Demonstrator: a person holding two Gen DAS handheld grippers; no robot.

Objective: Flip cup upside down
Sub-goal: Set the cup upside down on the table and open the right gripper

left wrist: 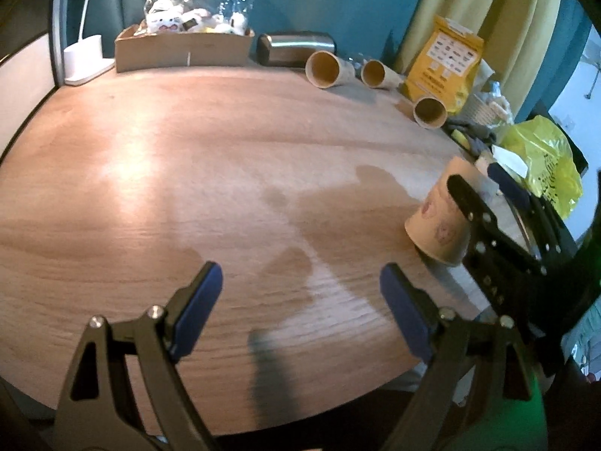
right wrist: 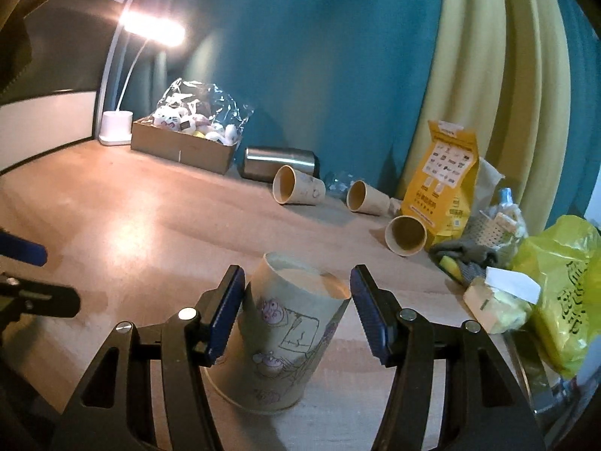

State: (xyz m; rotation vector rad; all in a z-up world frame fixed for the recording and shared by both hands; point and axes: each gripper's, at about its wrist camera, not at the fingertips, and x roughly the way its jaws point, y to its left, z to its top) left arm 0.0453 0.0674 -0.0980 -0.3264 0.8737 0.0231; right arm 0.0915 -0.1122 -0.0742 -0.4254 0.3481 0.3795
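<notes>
We see a tan cup [right wrist: 289, 334] printed with purple cartoon drawings, on a light wood-grain table [left wrist: 188, 188]. Both grippers carry blue pads [right wrist: 225, 312] on black frames. At the right edge sit a yellow bag [right wrist: 563, 300] and a yellow pouch [right wrist: 447, 184].

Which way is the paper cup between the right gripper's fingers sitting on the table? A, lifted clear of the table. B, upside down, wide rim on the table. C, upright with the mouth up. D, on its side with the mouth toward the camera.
B: the printed cup stands with its wide rim on the wooden table and its narrow base on top, between the open fingers of the right gripper.
</notes>
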